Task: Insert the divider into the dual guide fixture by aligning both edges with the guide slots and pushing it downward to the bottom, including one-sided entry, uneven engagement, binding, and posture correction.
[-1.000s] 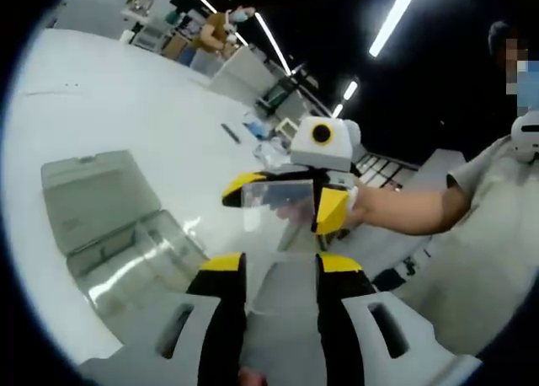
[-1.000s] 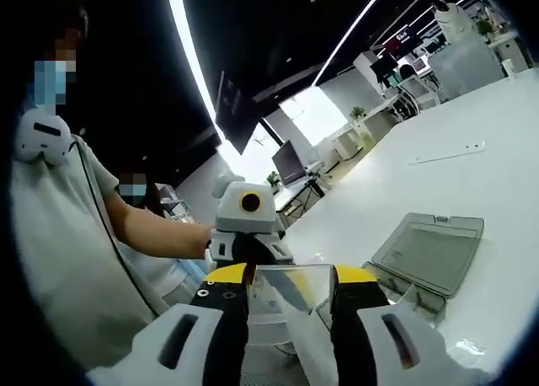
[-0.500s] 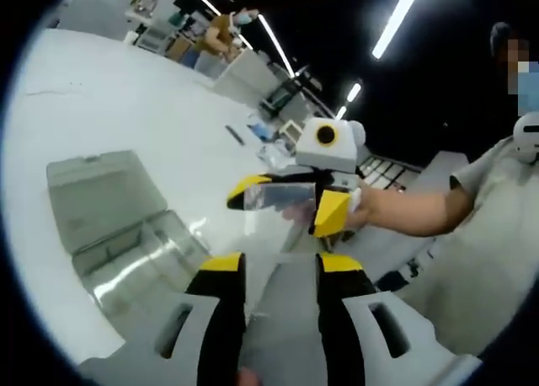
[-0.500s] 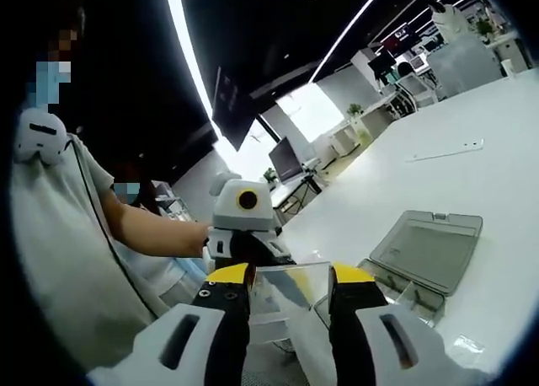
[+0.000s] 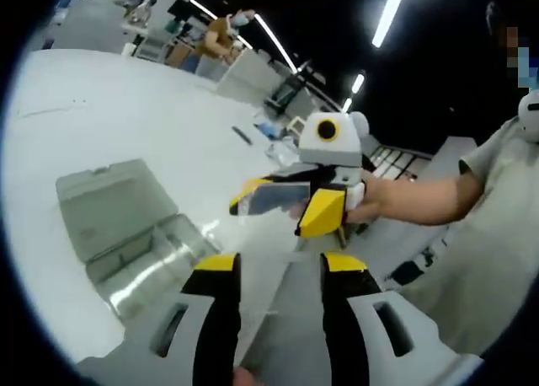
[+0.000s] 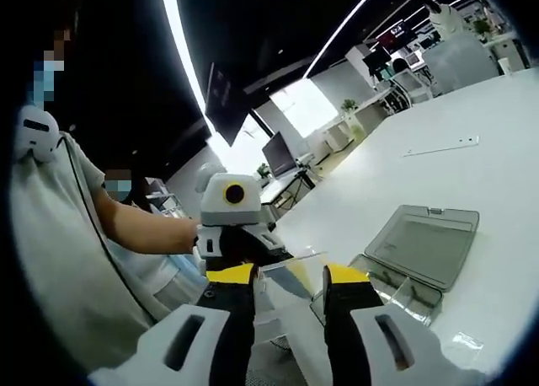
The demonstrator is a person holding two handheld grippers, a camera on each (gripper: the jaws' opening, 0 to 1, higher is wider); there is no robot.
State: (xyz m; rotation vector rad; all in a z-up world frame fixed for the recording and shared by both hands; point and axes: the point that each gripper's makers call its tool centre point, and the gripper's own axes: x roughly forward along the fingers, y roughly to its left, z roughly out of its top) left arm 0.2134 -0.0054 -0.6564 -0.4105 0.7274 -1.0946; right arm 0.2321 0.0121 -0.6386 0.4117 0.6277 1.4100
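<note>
Standing by the white table (image 5: 126, 125), I see the left gripper (image 5: 271, 272) nearest, its yellow-tipped jaws parted with nothing between them. Just beyond it the right gripper (image 5: 290, 205) hangs in the air, jaws clamped on the clear divider (image 5: 274, 196), held flat between the two tools. In the right gripper view the divider (image 6: 290, 260) spans the right gripper's (image 6: 290, 276) tips. Farther off, the transparent fixture box (image 5: 152, 255) lies on the table, its grey lid (image 5: 114, 205) flipped open beside it
</note>
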